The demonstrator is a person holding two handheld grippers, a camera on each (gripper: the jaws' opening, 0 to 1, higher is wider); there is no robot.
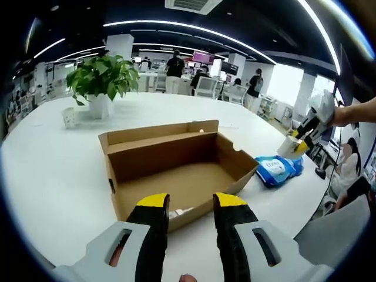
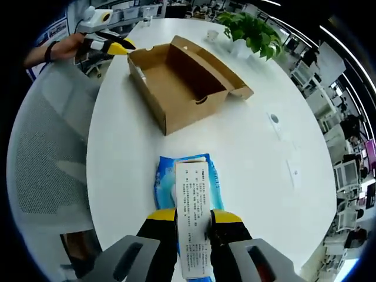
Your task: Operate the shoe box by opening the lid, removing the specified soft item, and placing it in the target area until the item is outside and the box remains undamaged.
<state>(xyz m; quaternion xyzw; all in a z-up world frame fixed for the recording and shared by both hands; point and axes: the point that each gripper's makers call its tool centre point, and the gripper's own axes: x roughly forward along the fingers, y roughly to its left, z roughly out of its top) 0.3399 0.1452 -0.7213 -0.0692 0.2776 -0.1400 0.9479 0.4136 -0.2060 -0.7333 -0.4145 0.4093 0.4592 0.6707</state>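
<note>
On the white counter (image 2: pixel 247 147) beside the opened, emptied box (image 2: pixel 176 82), our right claw (image 2: pixel 192 218) grips the blue soft pack (image 2: pixel 188 188) while our left claw (image 1: pixel 191 205) hangs unclenched at the box's near wall, so we judge releasing comes next.

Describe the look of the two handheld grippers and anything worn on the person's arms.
Both the left gripper and the right gripper have light grey bodies with slotted openings, black jaws and yellow tips. In the right gripper view, the arm behind the left gripper wears a dark wristband.
</note>
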